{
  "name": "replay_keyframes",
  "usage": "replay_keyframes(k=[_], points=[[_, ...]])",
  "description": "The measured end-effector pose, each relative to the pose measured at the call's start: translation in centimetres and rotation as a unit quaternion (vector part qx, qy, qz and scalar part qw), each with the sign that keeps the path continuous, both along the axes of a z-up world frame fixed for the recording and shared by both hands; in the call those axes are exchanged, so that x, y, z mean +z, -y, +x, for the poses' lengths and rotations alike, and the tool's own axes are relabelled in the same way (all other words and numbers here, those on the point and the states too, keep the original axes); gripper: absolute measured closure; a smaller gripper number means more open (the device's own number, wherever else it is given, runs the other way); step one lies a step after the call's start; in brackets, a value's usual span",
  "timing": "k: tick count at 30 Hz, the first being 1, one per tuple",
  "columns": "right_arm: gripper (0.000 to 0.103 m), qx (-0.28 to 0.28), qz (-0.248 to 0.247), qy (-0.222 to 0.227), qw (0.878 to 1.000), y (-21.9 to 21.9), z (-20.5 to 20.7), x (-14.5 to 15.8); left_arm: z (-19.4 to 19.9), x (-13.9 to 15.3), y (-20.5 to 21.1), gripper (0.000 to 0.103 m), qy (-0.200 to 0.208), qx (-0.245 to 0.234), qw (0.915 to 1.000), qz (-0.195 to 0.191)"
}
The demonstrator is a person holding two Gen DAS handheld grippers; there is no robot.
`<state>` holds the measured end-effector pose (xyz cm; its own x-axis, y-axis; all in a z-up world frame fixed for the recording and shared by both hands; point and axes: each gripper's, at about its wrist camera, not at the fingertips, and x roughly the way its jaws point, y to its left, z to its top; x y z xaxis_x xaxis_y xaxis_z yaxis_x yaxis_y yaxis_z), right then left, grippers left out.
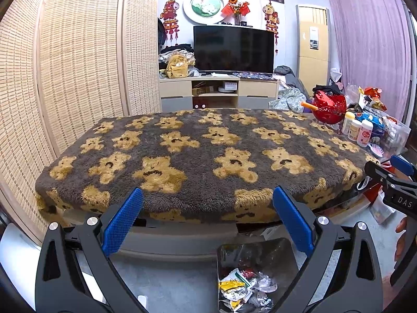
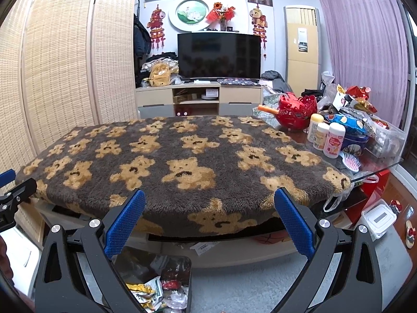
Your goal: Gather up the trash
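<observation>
With the left gripper [image 1: 208, 221] and right gripper [image 2: 209, 221] both spread and empty, I find the bear blanket [image 1: 198, 151] bare of litter, so I judge it best to search the clutter at two o'clock before returning to the trash bin [image 1: 258, 274] at six o'clock.

A dark bin [image 1: 256, 274] stands upright on the floor just before the table, holding crumpled wrappers [image 1: 239, 287] in yellow, white and red.

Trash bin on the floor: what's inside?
The bin holds crumpled wrappers: white, yellow, some red, plus clear plastic. They pile at the near end; the far end looks dark. Anything beneath the pile is covered, and the right wrist view's jaws hide part of it.
</observation>
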<state>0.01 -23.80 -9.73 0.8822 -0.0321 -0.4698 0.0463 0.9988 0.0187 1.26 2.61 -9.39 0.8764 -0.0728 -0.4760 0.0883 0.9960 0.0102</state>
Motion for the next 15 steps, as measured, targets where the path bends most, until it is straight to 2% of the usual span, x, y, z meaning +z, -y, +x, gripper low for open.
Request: replay_keyframes(k=[15], points=[[0.003,-0.003,0.005,0.001,1.0,0.18,-0.13,-0.04,0.05,0.06,-0.1,0.008,0.0,0.0,1.0,0.001]])
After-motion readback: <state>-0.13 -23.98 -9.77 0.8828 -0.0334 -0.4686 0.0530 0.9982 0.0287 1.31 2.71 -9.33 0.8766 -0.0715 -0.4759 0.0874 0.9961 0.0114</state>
